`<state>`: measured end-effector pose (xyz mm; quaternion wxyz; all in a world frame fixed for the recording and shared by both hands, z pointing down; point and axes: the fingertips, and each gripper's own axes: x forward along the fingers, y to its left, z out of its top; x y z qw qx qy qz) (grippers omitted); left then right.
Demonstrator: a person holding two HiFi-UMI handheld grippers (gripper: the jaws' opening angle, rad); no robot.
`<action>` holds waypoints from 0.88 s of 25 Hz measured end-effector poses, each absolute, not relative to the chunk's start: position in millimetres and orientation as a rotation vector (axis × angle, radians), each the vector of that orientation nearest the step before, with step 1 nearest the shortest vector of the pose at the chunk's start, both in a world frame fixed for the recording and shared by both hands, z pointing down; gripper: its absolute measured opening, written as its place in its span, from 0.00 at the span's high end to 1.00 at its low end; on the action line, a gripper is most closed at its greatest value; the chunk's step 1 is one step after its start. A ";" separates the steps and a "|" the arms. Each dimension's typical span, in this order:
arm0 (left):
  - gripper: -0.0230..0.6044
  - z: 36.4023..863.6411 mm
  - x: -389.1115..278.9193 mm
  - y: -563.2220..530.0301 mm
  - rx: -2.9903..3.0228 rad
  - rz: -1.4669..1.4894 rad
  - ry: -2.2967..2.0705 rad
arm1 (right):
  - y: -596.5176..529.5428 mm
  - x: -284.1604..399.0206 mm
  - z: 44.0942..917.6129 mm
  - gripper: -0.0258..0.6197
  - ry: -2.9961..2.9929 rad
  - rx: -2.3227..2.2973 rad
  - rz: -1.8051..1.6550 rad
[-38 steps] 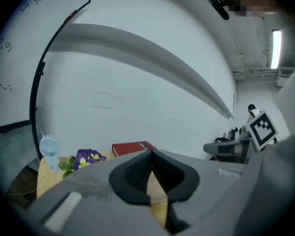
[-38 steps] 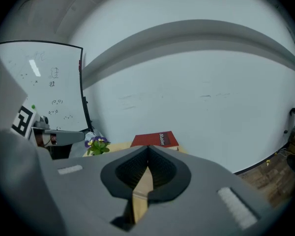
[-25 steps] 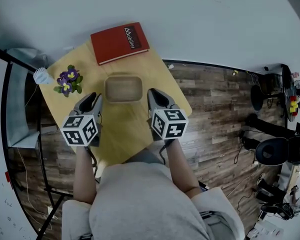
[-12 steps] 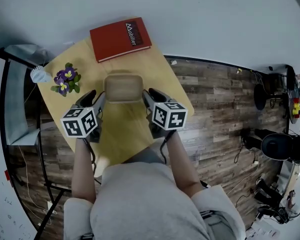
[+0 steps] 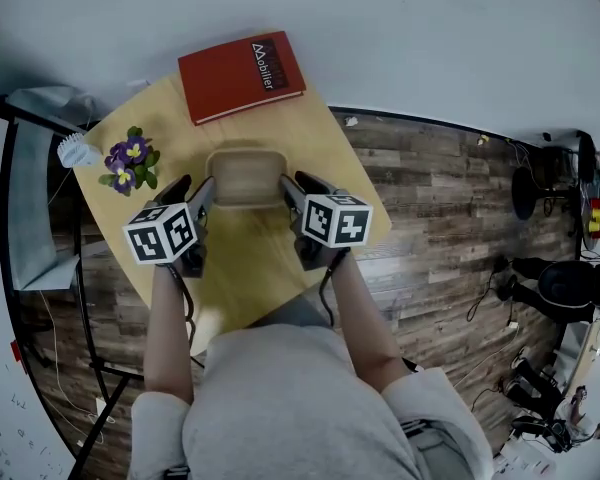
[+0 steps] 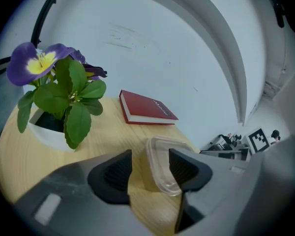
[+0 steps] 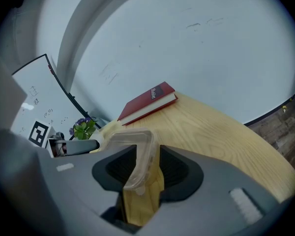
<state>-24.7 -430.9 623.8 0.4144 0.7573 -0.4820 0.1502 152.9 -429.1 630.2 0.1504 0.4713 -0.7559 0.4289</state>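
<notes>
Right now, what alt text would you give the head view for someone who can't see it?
Seen from above, a person holds a left gripper and a right gripper at either end of a clear plastic container on a wooden table. A red book lies at the table's far edge and a potted pansy stands to the left.

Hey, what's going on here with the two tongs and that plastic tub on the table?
A person stands over a small wooden table with tongs in each hand. The left tongs and the right tongs sit at opposite ends of a clear plastic tub, each with its jaws apart and the tub's rim between them. The tub rests on the table. A red book lies beyond it, and a potted flower stands to its left.
</notes>
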 end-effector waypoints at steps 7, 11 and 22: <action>0.58 638.9 -22.1 -433.0 1.864 0.376 -1.188 | -432.1 151.8 639.7 0.72 -2.166 1.348 1.359; 0.58 643.0 -15.1 -433.9 1.861 0.364 -1.151 | -433.4 148.5 641.3 0.72 -2.177 1.325 1.391; 0.70 638.9 -1.1 -434.6 1.915 0.388 -1.111 | -435.6 143.0 640.8 0.74 -2.187 1.297 1.378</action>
